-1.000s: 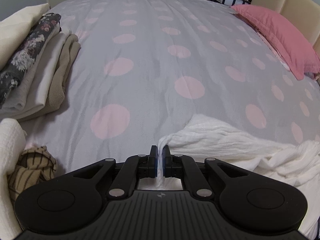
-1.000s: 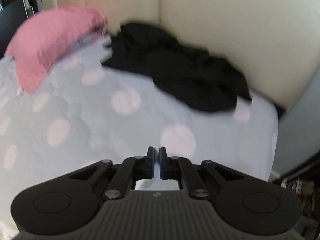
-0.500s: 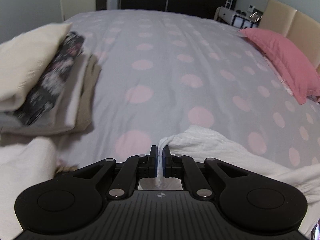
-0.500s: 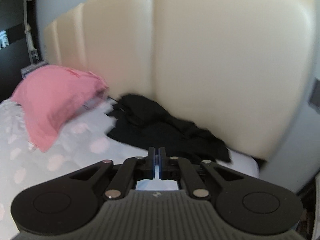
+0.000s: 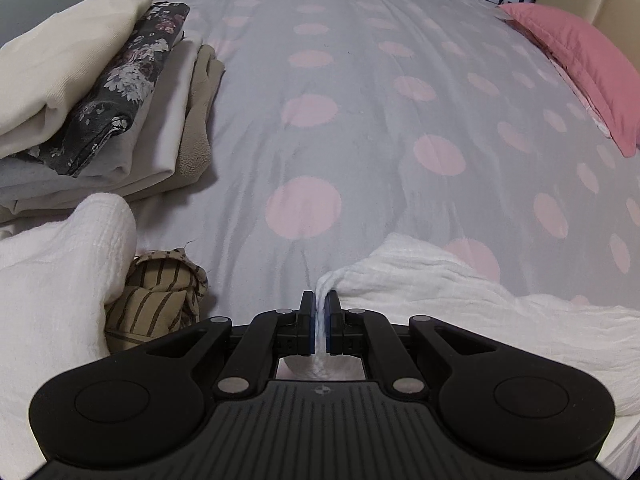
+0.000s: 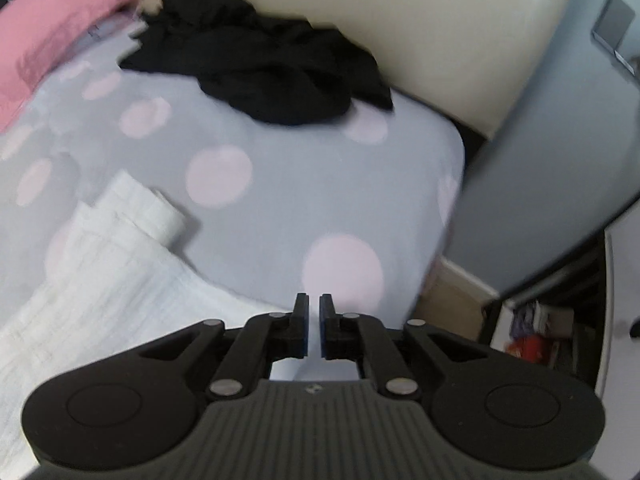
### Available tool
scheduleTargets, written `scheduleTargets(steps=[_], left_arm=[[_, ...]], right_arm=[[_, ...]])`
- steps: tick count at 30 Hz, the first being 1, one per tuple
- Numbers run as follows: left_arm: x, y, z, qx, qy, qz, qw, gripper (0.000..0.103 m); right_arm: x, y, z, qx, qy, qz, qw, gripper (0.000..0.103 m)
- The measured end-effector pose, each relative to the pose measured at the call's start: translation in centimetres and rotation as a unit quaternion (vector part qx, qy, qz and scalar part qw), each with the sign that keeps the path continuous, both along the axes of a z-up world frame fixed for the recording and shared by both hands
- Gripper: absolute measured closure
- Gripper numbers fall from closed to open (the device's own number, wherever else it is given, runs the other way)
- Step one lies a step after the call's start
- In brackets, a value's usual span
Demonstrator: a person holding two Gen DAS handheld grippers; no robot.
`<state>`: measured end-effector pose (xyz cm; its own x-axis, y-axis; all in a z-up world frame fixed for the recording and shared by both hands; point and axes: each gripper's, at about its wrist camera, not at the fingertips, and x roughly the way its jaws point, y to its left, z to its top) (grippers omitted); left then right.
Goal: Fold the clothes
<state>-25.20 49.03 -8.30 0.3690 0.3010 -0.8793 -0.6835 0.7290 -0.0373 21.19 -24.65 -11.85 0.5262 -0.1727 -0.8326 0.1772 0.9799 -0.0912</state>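
Note:
My left gripper [image 5: 319,307] is shut on an edge of a white crinkled garment [image 5: 460,300] that spreads to the right over the grey, pink-dotted bedspread [image 5: 340,120]. The same white garment [image 6: 104,264] lies at the lower left in the right wrist view, with a folded end toward the bed's middle. My right gripper [image 6: 314,312] hovers above the bed's near corner, jaws slightly apart with nothing between them, beside the garment and not touching it.
A stack of folded clothes [image 5: 100,100] sits at the left, with another white cloth [image 5: 52,288] and a striped beige item [image 5: 160,300] below it. A pink pillow [image 5: 580,76] lies far right. A black crumpled garment [image 6: 264,60] rests by the cream headboard [image 6: 400,20].
My right gripper has tilted back down from the headboard toward the bed corner, its jaws have parted slightly, and the white garment now shows. My left gripper keeps its grip and has shifted slightly.

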Motion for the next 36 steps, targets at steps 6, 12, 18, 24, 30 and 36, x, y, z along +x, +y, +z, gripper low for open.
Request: scheduleTargets(steps=[6, 12, 18, 24, 30, 36], left_arm=[[0.2, -0.2, -0.5, -0.001, 0.003, 0.004, 1.0000, 0.100], [0.3, -0.1, -1.0, -0.001, -0.001, 0.009, 1.0000, 0.100], [0.5, 0.3, -1.4, -0.008, -0.002, 0.010, 0.9999, 0.100], [1.1, 0.5, -1.9, -0.012, 0.003, 0.009, 0.9999, 0.100], [1.1, 0.6, -1.8, -0.013, 0.002, 0.011, 0.9999, 0.100], [0.8, 0.3, -0.7, -0.004, -0.010, 0.007, 0.9999, 0.100]], right_arm=[[2.4, 3.5, 2.1, 0.074, -0.051, 0.055, 0.994, 0.072], [4.9, 10.7, 1.3, 0.099, -0.024, 0.104, 0.989, 0.072], [6.3, 15.5, -0.4, 0.064, 0.008, 0.104, 0.992, 0.072], [8.1, 16.9, -3.1, 0.027, 0.026, 0.094, 0.995, 0.073], [8.2, 16.3, -4.1, 0.007, 0.025, 0.087, 0.996, 0.103], [6.9, 14.7, -1.0, 0.004, -0.015, 0.081, 0.997, 0.103]])
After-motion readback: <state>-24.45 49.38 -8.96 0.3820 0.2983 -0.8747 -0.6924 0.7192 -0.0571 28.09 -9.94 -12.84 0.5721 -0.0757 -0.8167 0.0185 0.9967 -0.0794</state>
